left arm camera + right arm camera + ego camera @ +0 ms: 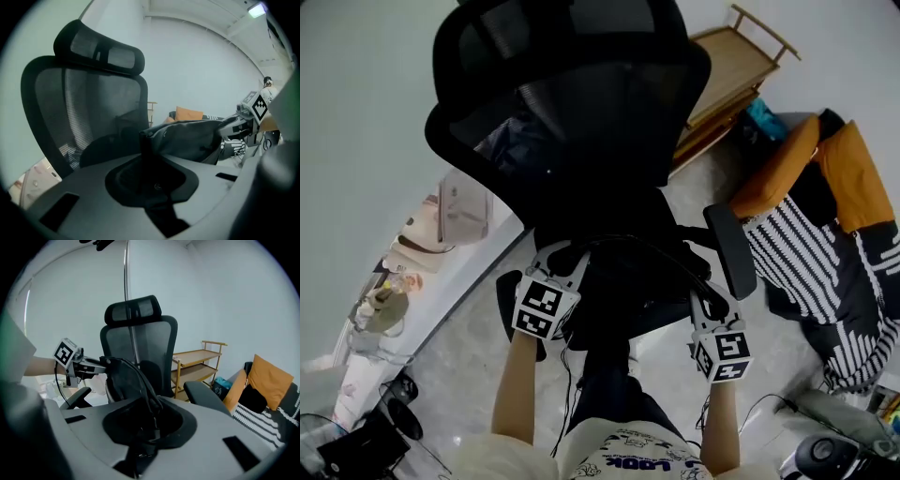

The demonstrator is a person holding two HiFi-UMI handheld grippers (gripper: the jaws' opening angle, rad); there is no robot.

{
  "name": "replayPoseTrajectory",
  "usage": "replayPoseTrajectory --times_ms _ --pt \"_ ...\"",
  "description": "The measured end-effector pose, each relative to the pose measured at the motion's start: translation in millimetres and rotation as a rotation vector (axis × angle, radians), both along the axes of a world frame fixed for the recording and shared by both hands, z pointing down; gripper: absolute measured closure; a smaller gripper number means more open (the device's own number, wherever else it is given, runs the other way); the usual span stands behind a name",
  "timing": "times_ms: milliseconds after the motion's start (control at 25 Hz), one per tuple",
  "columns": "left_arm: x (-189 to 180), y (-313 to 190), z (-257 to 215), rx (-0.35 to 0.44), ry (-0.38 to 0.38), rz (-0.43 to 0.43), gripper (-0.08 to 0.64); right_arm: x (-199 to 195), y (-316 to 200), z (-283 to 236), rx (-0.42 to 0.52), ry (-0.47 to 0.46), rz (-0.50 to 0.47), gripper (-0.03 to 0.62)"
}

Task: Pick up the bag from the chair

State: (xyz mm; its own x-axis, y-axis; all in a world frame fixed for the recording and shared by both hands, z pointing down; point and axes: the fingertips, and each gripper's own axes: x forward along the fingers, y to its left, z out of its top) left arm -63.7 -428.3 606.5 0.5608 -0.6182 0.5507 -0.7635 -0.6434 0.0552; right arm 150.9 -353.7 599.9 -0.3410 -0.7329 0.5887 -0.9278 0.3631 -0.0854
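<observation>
A dark grey bag (623, 286) hangs in front of the black mesh office chair (581, 103), stretched between my two grippers above the seat. My left gripper (570, 257) is shut on a black strap at the bag's left end; in the left gripper view the strap (146, 150) runs into the jaws and the bag's body (192, 138) reaches toward the right gripper (253, 110). My right gripper (701, 286) is shut on the straps at the other end (150, 404). In the right gripper view the bag (123, 378) spans across to the left gripper (70, 358).
The chair's right armrest (729, 248) stands close to my right gripper. A wooden shelf cart (741, 66) is behind the chair. Orange cushions (853, 173) and a striped blanket (816, 262) lie at the right. Boxes and clutter (394, 291) line the left wall, and cables lie on the floor.
</observation>
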Motion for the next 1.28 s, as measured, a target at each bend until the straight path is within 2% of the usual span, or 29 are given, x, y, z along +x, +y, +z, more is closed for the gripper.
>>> replayPoseTrajectory --times_ms 400,600,840,1280 --pt "6 54 -113 0.124 0.006 -0.042 0.497 9 44 -109 0.126 -0.032 -0.003 0.517" --pt "6 80 -162 0.174 0.047 -0.094 0.499 9 66 -161 0.21 -0.03 0.003 0.518" --pt "9 113 -215 0.236 0.085 -0.122 0.502 12 94 -218 0.31 -0.031 0.002 0.518" --pt "11 171 -284 0.329 0.098 -0.138 0.504 13 150 -288 0.422 -0.057 0.003 0.518"
